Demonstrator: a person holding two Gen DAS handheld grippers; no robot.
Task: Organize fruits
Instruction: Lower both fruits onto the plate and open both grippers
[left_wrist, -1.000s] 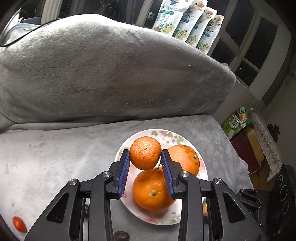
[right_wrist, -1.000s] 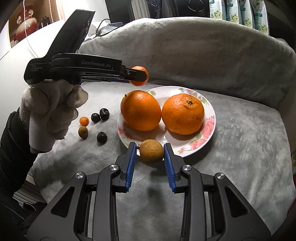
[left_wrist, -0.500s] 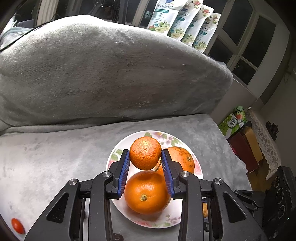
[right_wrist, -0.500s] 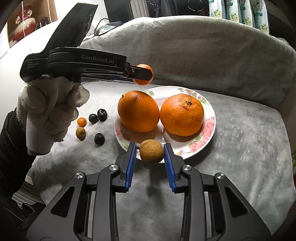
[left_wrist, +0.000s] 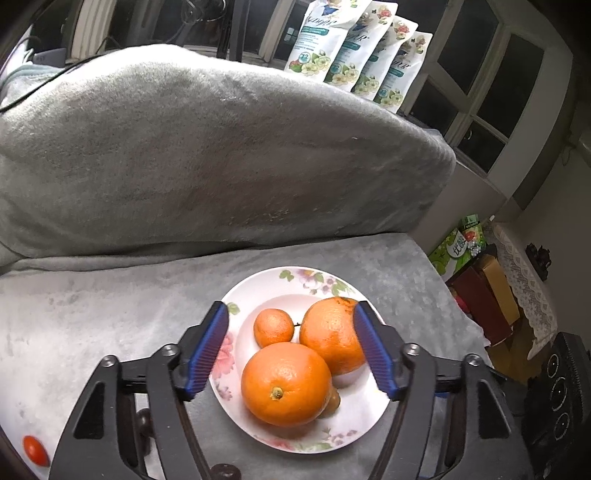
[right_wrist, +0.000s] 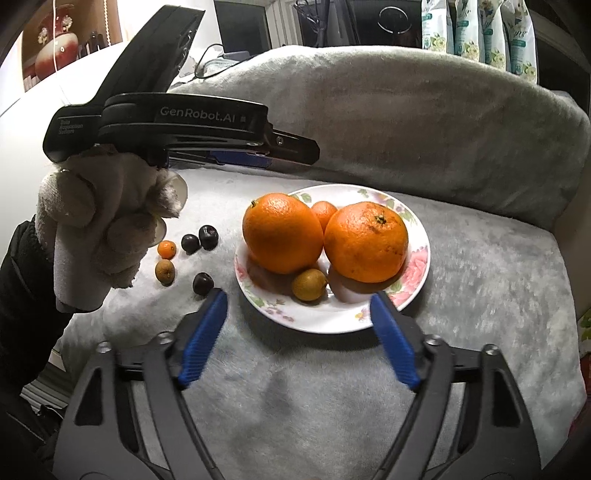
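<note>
A floral plate (left_wrist: 280, 284) (right_wrist: 332, 321) on the grey blanket holds two big oranges (left_wrist: 286, 384) (left_wrist: 330, 334), a small mandarin (left_wrist: 273, 328) (right_wrist: 323, 214) and a brown longan (right_wrist: 309, 284). My left gripper (left_wrist: 291, 321) is open and empty above the plate; it also shows from the side in the right wrist view (right_wrist: 295, 147). My right gripper (right_wrist: 297, 299) is open and empty at the plate's near rim, just in front of the longan.
Left of the plate lie several small fruits: three dark cherries (right_wrist: 208, 233) (right_wrist: 190, 243) (right_wrist: 203, 283), a tiny orange kumquat (right_wrist: 167, 249) and a second longan (right_wrist: 164, 271). A red fruit (left_wrist: 35, 448) lies at the far left. A blanket-covered backrest (left_wrist: 207, 155) rises behind.
My left gripper opened and let the small mandarin go onto the plate behind the oranges. My right gripper opened and let the longan go on the plate, then drew back a little.
</note>
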